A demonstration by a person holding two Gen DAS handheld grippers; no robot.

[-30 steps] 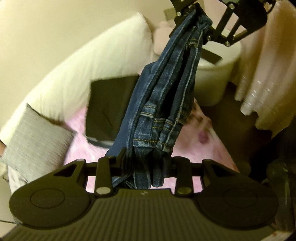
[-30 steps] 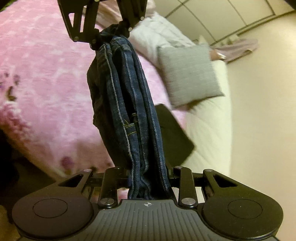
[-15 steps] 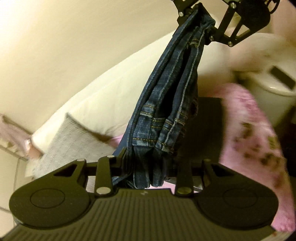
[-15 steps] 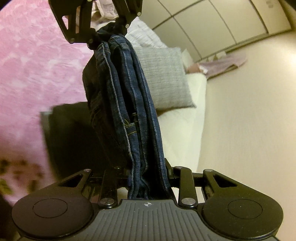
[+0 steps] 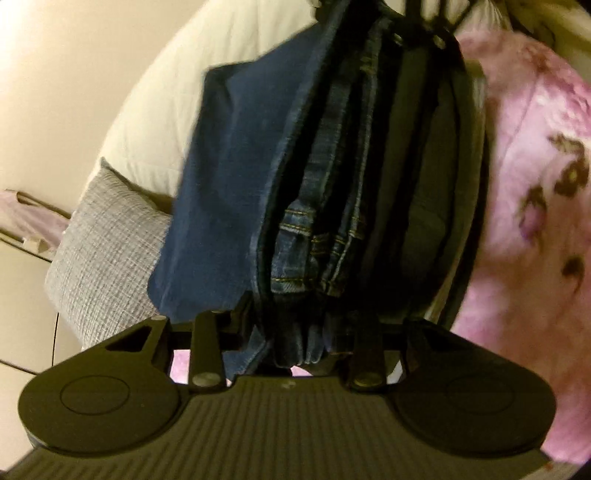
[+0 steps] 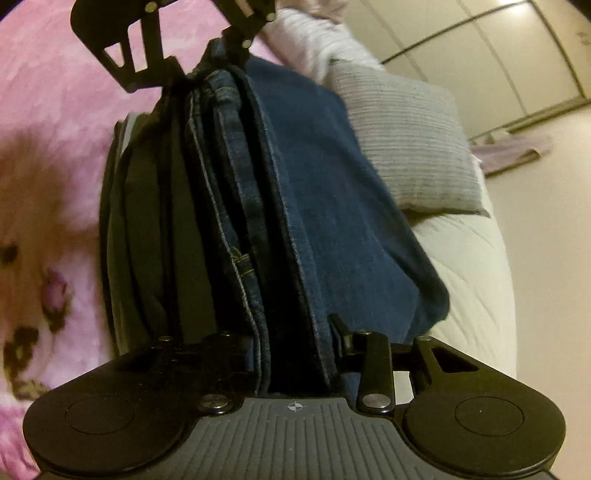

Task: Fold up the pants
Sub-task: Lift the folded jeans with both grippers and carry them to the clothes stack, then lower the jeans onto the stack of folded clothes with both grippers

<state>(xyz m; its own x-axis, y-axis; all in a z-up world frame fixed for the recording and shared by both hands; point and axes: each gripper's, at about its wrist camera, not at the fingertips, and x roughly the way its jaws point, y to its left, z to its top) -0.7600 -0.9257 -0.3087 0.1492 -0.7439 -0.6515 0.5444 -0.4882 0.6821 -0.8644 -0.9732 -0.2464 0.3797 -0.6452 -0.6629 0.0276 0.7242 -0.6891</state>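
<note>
Folded blue jeans (image 5: 229,192) span between my two grippers, low over a dark folded stack of clothes (image 5: 436,184) on the bed. My left gripper (image 5: 295,325) is shut on the hem end, with bunched denim filling its jaws. It shows at the top of the right wrist view as the left gripper (image 6: 192,70). My right gripper (image 6: 295,343) holds the other end of the jeans (image 6: 325,206). Its jaws are opening, with the cloth still between the pads. The right gripper (image 5: 417,22) is dim at the top of the left wrist view. A broad outer layer bulges sideways.
A pink flowered blanket (image 6: 48,92) covers the bed beside the dark stack (image 6: 147,229). A grey pillow (image 6: 402,147) and a white quilted duvet (image 6: 465,258) lie on the other side. Wardrobe doors (image 6: 480,48) and beige floor are behind.
Both grippers came down with the jeans and swung over the dark stack. The hanging denim now sags and spreads sideways. The right jaws stand slightly wider.
</note>
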